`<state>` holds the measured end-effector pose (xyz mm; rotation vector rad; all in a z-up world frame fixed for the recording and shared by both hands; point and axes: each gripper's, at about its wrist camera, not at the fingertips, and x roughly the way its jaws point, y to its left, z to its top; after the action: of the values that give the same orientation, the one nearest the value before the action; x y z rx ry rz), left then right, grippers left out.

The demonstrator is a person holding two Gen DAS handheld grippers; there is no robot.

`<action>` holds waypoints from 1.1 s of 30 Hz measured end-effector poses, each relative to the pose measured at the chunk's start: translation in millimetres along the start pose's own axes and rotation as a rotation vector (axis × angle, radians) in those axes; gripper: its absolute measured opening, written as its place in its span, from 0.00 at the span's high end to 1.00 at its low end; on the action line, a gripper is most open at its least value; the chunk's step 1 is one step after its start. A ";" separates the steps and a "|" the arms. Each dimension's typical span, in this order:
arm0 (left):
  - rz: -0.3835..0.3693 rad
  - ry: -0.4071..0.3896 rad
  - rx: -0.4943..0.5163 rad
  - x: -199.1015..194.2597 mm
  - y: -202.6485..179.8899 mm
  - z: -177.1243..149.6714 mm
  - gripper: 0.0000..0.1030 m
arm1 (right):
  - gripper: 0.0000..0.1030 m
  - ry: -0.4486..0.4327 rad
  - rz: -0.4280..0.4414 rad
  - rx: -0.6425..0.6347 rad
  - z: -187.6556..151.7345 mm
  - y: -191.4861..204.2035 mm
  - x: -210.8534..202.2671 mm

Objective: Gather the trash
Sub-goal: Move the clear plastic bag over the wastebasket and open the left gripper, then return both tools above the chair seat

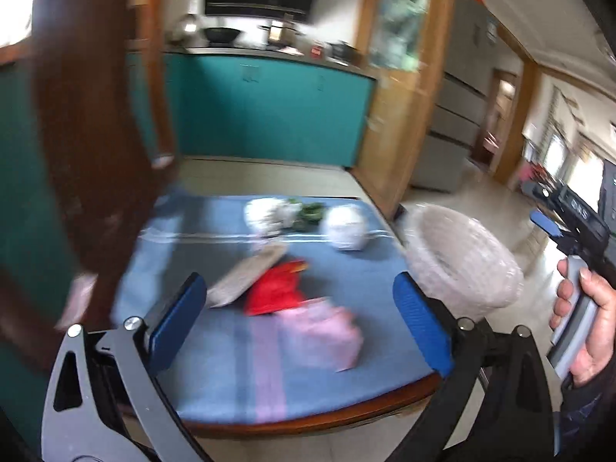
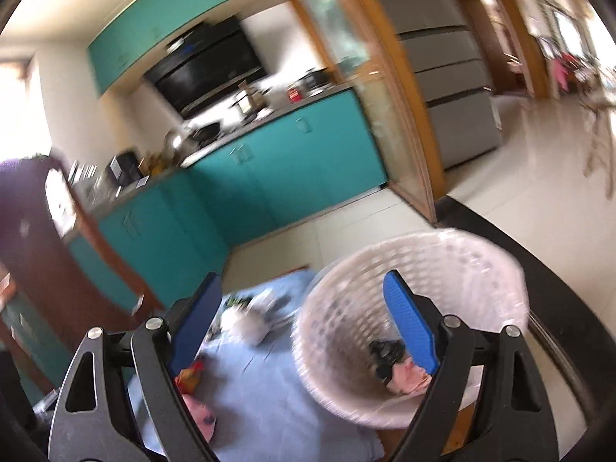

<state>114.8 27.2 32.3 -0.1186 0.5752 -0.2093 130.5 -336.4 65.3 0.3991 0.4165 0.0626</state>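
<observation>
Left gripper [image 1: 300, 319] had its jaws wide apart, nothing between the blue pads [image 1: 421, 323], touching nothing. It hung over the near edge of the table [image 1: 308, 419], which wore a blue cloth [image 1: 215, 365]. Right gripper [image 2: 304, 331] was also spread wide and empty; its right pad [image 2: 410, 327] sat in front of the basket's mouth, contact not clear. In the left view a hand [image 1: 585, 319] gripped its handle at the right edge.

Trash on the cloth, near to far: pink bag [image 1: 319, 335] just ahead of the left jaws, red wrapper [image 1: 275, 290] touching it on the far side, flat grey packet [image 1: 246, 277] to the left of the red one, white crumpled bag with greens [image 1: 275, 211] and a white wad [image 1: 346, 227] at the far end.

White woven basket [image 2: 415, 269] stood at the table's right edge, tilted towards the camera, with dark and pinkish scraps [image 2: 396, 365] already inside. Both views were motion-blurred
</observation>
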 end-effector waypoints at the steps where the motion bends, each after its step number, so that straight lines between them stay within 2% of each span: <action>1: 0.013 0.010 -0.026 1.3 12.2 -7.3 0.05 | 0.19 0.021 0.011 -0.044 -8.2 15.6 2.0; 4: 0.061 0.089 -0.020 17.9 25.3 -10.6 0.05 | 0.19 0.069 0.036 -0.138 -31.0 51.1 5.6; 7: 0.061 0.108 -0.060 26.3 35.6 -16.4 0.05 | 0.19 0.117 0.057 -0.217 -52.7 78.2 6.3; 11: 0.029 0.108 -0.081 21.9 36.9 -16.7 0.05 | 0.19 0.141 0.088 -0.251 -69.1 93.0 0.4; 16: 0.011 0.100 -0.028 16.6 22.2 -19.1 0.05 | 0.19 0.144 0.089 -0.274 -71.4 95.6 4.8; 33: 0.009 0.114 -0.012 20.6 14.3 -20.4 0.05 | 0.19 0.157 0.086 -0.265 -76.1 92.7 4.5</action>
<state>122.7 35.3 2.0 -0.1160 0.6900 -0.2044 105.7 -222.7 35.9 0.1506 0.5384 0.2318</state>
